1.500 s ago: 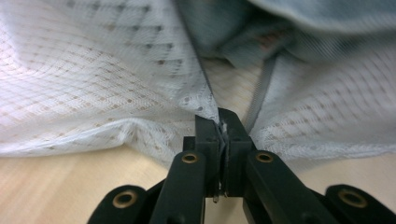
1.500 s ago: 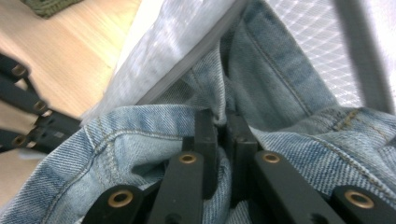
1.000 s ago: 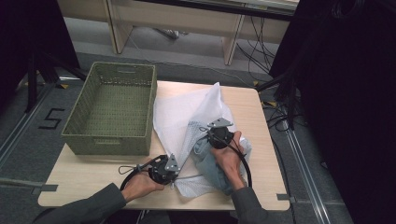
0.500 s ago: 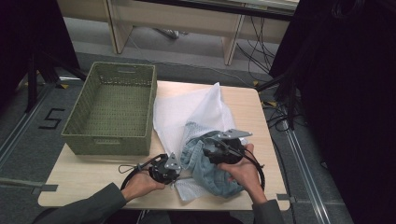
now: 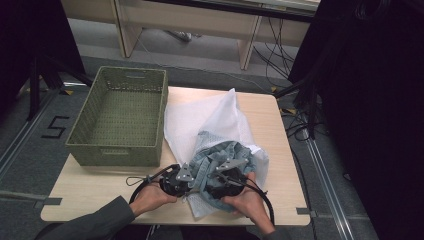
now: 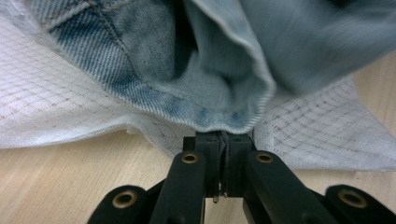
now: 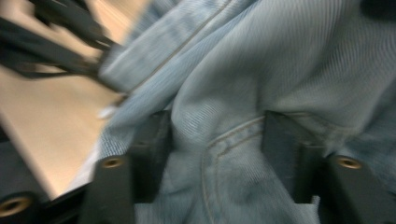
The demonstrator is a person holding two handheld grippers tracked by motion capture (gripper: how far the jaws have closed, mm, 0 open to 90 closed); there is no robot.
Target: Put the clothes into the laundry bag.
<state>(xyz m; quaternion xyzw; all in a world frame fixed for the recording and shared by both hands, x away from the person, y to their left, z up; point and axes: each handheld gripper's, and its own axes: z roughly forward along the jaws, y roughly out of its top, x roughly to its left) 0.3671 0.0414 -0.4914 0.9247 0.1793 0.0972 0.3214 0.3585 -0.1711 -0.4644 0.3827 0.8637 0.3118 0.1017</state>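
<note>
A "5" (image 5: 56, 127) was marked on the floor left of the table (image 5: 100, 195). The green woven basket (image 5: 120, 120) held nothing. The left gripper (image 5: 186, 187) was clamped on the white mesh bag (image 5: 200, 120) at its edge. Denim jeans (image 5: 225, 155) sat partly inside the bag. The right gripper (image 5: 220, 181) had just been closing slightly, jaws wide with denim bunched between them.
</note>
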